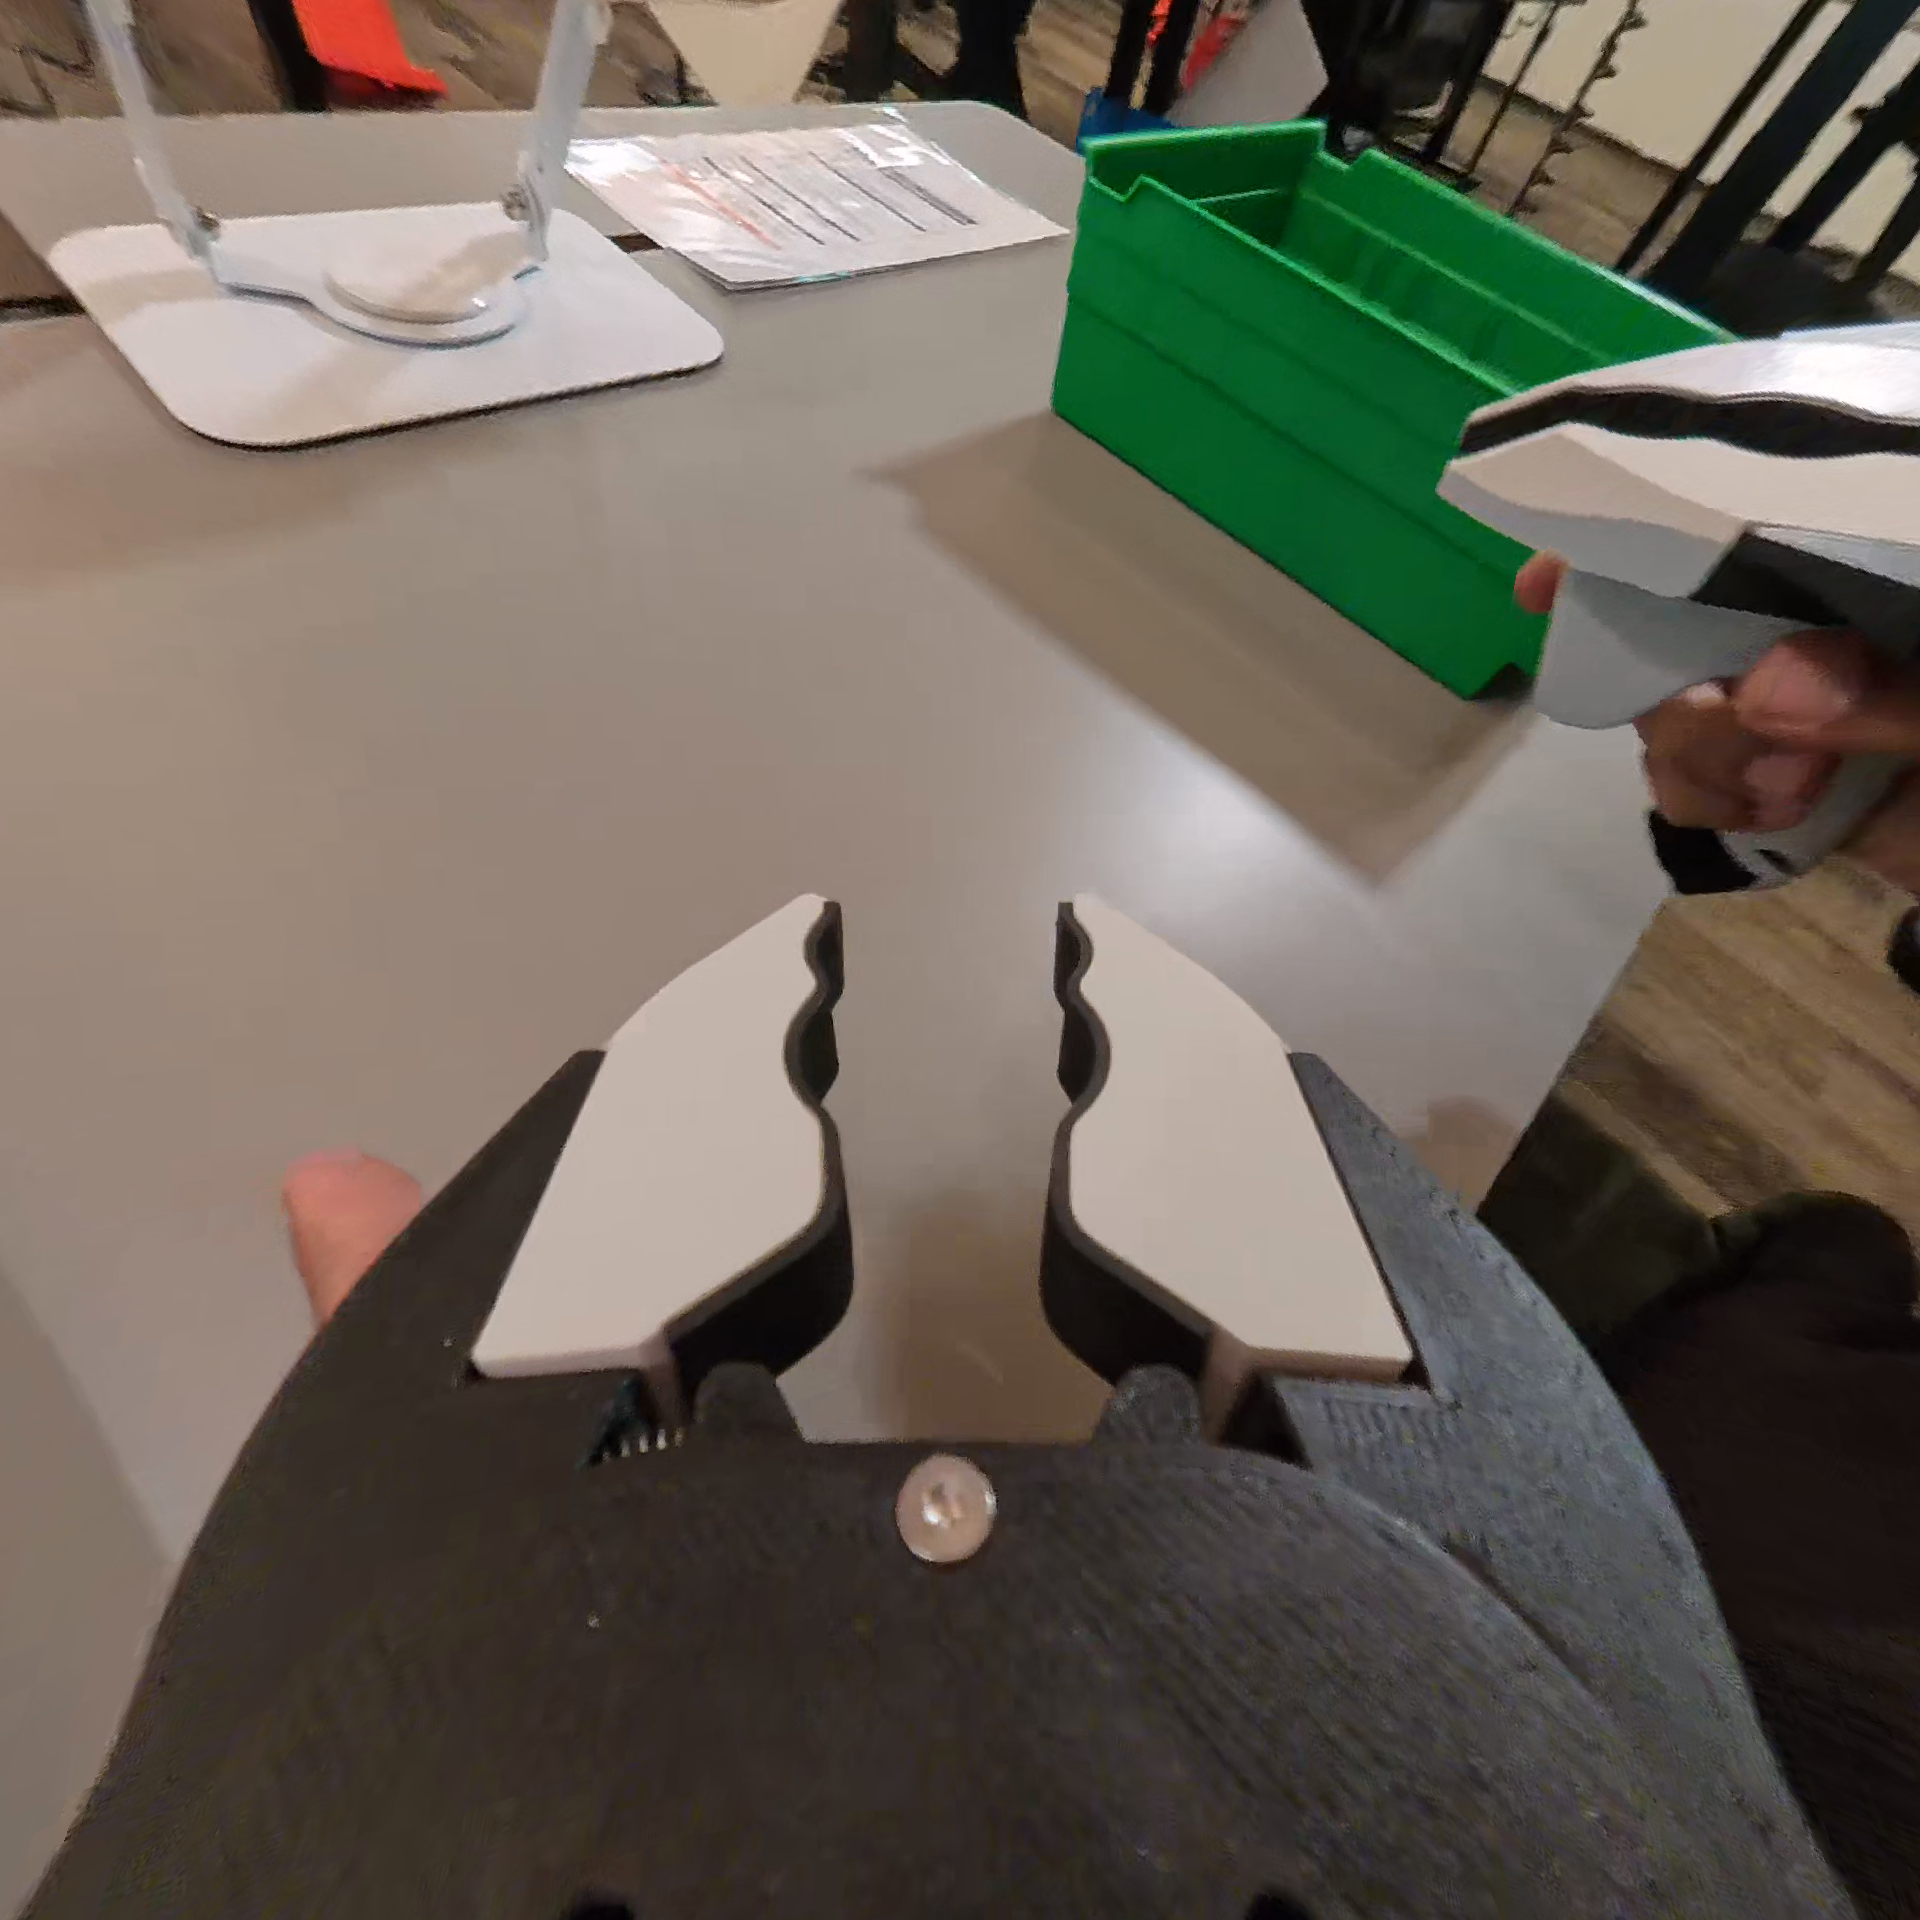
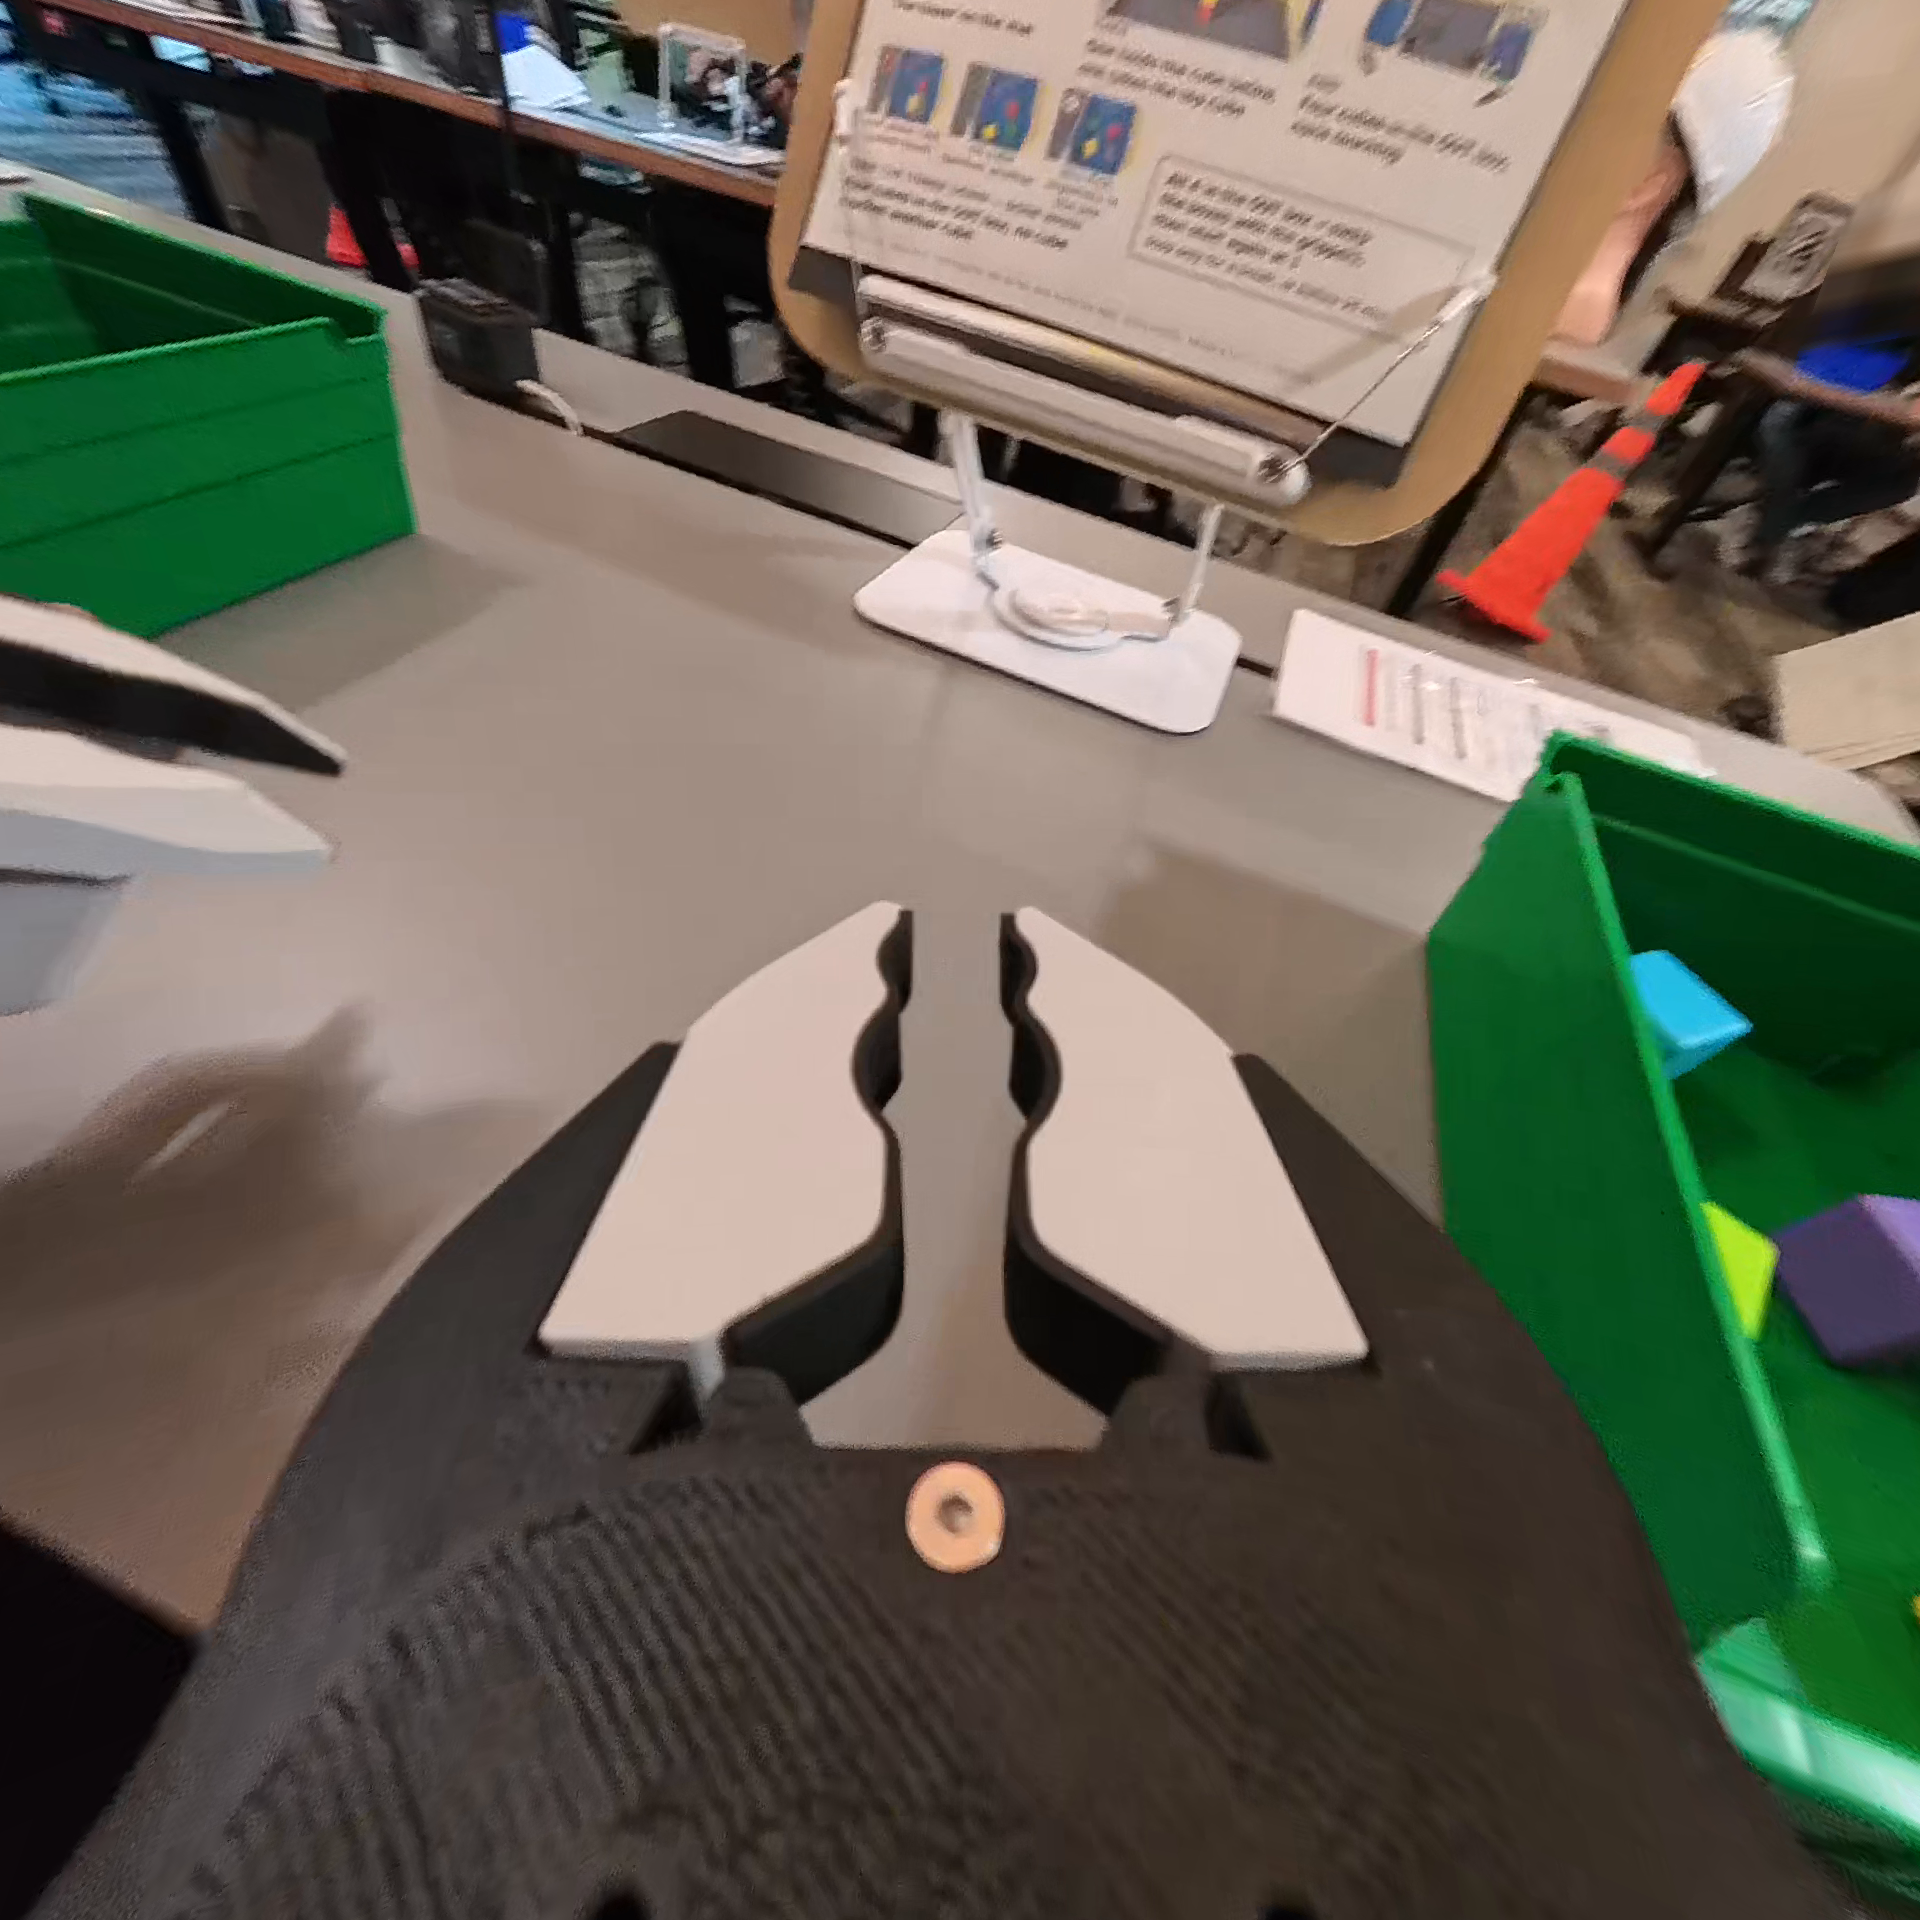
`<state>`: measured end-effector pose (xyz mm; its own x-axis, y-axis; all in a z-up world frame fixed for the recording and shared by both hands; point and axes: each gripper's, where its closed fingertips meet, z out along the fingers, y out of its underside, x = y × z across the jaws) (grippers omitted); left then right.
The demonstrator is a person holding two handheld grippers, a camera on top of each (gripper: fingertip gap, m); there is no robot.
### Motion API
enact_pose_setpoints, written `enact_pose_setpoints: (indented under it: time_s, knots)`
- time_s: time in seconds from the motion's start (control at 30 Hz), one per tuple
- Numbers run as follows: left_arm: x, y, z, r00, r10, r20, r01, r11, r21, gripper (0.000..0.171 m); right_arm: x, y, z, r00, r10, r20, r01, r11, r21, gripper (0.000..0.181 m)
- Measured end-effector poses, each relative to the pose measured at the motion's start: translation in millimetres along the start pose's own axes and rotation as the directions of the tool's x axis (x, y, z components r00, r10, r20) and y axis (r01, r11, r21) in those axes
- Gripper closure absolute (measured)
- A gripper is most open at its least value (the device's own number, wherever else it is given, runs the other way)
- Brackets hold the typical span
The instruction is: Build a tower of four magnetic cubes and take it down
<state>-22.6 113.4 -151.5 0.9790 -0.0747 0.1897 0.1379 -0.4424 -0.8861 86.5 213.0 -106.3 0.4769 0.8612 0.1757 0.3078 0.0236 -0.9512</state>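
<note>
2 tongs over grey worktop (image 1: 520, 644), both empty: left tongs (image 1: 948, 914) gaping wide, right tongs (image 2: 956, 920) narrow. Green bin (image 2: 1558, 1195) with coloured blocks (image 2: 1849, 1288) just right of right tongs.

**Two wrist cameras over one grey table**

The left wrist view sits just behind the left gripper (image 1: 948, 914) and looks forward and down across the table (image 1: 520, 727). A white stand (image 1: 384, 322) lies at 11 o'clock, a sheet (image 1: 821, 192) at 12, a green bin (image 1: 1288, 395) at 1 and the right gripper (image 1: 1475, 457) at 3.

The right wrist view rides behind the right gripper (image 2: 956, 914), close above the table (image 2: 644, 727). The stand (image 2: 1049, 634) is at 12 o'clock, the sheet (image 2: 1455, 717) at 1, a green bin (image 2: 1558, 1195) close by at 3, another bin (image 2: 187, 447) at 10 and the left gripper (image 2: 322, 810) at 9.

Both views share the table, stand and sheet, and each catches the other gripper.
</note>
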Motion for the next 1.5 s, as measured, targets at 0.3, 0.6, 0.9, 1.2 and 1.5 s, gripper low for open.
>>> enact_pose_setpoints:
  time_s: [0.3,0.6,0.9,1.2,1.5]
  knots:
    - [-27.6,-6.6,-16.9,0.992,-0.041,0.121,0.033,0.997,0.067,0.104,-26.1,31.2,-22.7,0.976,0.111,0.189,-0.094,0.991,-0.094,0.121]
    - [-18.7,1.4,-7.7,0.996,-0.031,0.082,0.029,0.999,0.035,0.095,38.0,-1.4,-30.6,0.997,-0.006,0.072,0.005,1.0,0.013,0.136]
    - [-12.1,16.4,12.5,0.999,0.026,0.025,-0.025,0.998,-0.051,0.095,289.9,35.7,-59.9,0.933,-0.165,-0.319,0.058,0.945,-0.321,0.131]
    - [-10.5,26.2,24.0,0.999,-0.039,-0.029,0.036,0.994,-0.104,0.095,353.3,149.1,-18.2,0.973,0.207,-0.105,-0.21,0.587,-0.782,0.125]
    - [-18.2,27.5,22.0,0.997,-0.08,-0.021,0.078,0.991,-0.106,0.096,344.5,168.7,-1.7,0.954,0.297,-0.025,-0.164,0.454,-0.876,0.175]
